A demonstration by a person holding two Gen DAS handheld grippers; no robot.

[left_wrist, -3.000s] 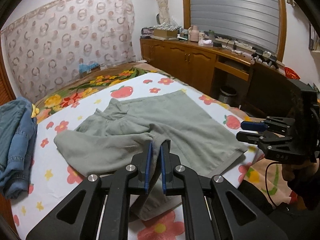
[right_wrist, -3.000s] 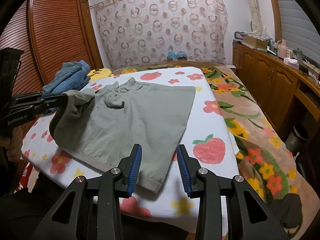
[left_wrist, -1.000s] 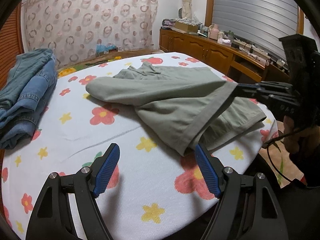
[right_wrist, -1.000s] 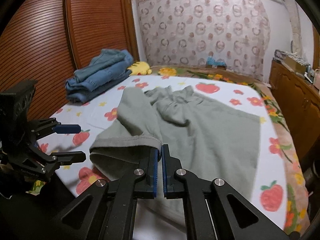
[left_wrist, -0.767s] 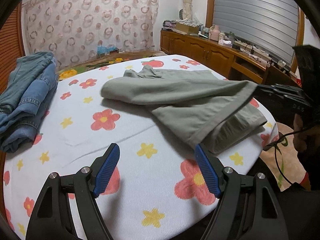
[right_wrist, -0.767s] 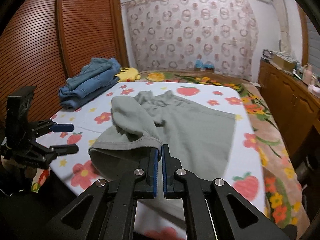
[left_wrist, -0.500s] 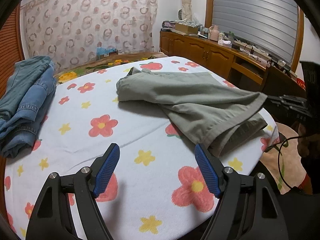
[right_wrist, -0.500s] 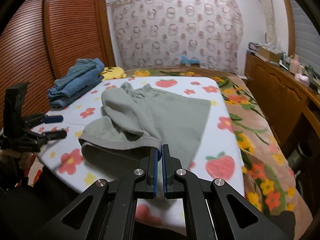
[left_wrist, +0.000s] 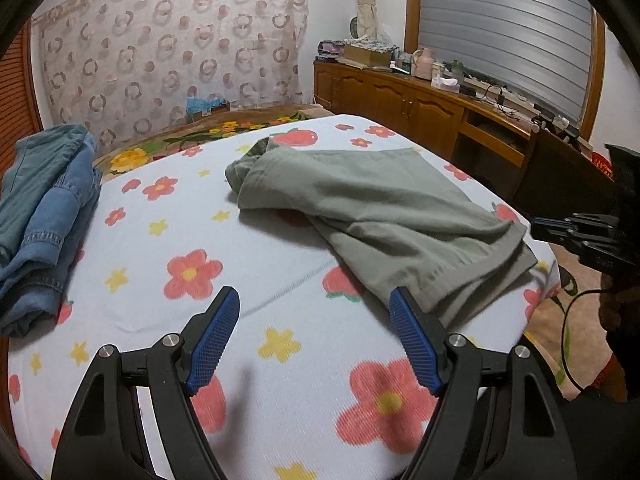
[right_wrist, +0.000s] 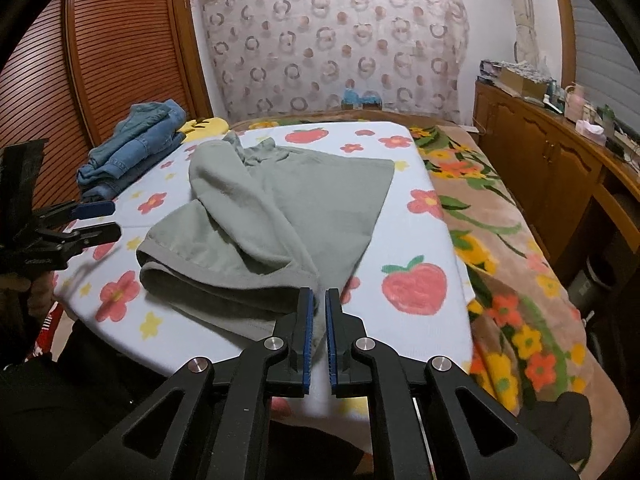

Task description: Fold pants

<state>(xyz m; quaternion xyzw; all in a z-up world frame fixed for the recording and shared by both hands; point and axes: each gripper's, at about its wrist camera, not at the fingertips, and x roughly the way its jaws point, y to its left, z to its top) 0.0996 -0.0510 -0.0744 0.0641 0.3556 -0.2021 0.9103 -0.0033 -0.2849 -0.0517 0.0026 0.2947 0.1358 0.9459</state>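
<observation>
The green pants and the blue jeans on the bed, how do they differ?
The green pants are a plain, soft grey-green cloth; the blue jeans are denim with seams showing. The green pants lie spread over the middle of the bed, one leg folded across the other, its hem corner between the right gripper's jaws, which have just been opening; the blue jeans sit bunched in a pile at the bed's far edge, untouched. Both rest on the flowered sheet.

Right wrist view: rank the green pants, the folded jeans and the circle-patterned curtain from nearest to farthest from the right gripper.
1. green pants: directly ahead on the bed, their hem corner between the fingers of the right gripper.
2. folded jeans: farther back, at the bed's left side by the wooden doors.
3. circle-patterned curtain: farthest, on the wall beyond the bed.
</observation>
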